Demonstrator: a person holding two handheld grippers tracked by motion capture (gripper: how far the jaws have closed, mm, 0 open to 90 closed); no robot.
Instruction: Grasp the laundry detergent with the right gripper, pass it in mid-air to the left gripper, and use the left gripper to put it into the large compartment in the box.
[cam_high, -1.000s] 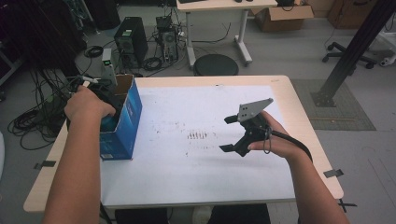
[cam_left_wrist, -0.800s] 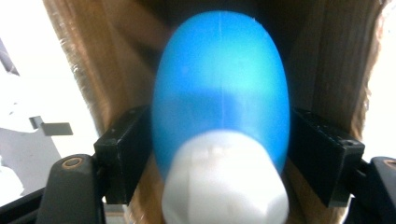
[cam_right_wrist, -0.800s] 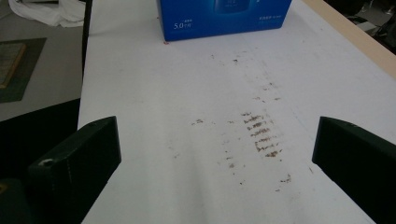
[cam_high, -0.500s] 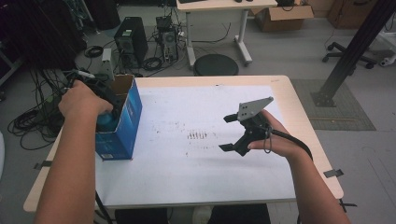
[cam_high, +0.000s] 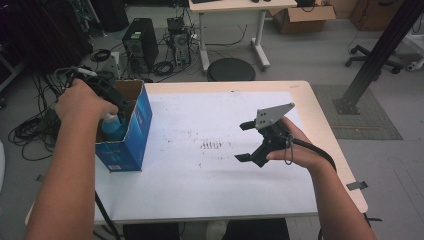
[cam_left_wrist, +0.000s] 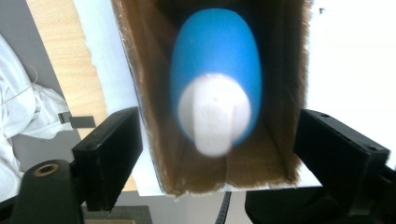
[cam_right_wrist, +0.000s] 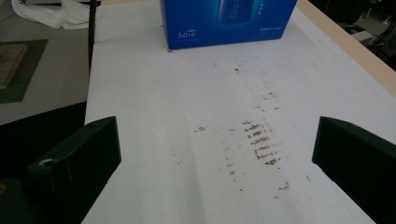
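A blue box (cam_high: 127, 135) with its top open stands at the table's left edge. Inside it a blue bottle (cam_high: 114, 127) with a white cap stands upright. My left gripper (cam_high: 116, 102) hovers just above the box mouth, pointing down. In the left gripper view the bottle (cam_left_wrist: 215, 70) sits between the brown box walls (cam_left_wrist: 149, 93). The left gripper (cam_left_wrist: 217, 135) has just been opening, and its jaws stand apart on either side without touching the bottle. My right gripper (cam_high: 240, 142) is open and empty above the table's middle right, facing the box (cam_right_wrist: 229, 21).
A white paper sheet (cam_high: 200, 175) covers the table, with brown smudges (cam_high: 211, 145) near its middle. Computer towers (cam_high: 140, 45), cables and a round stool (cam_high: 231, 69) stand on the floor beyond the far edge. A white cloth (cam_left_wrist: 23, 107) lies below the table's left side.
My left hand has risen out of the box and its jaws have spread away from the bottle, which stays inside. The right hand has kept still.
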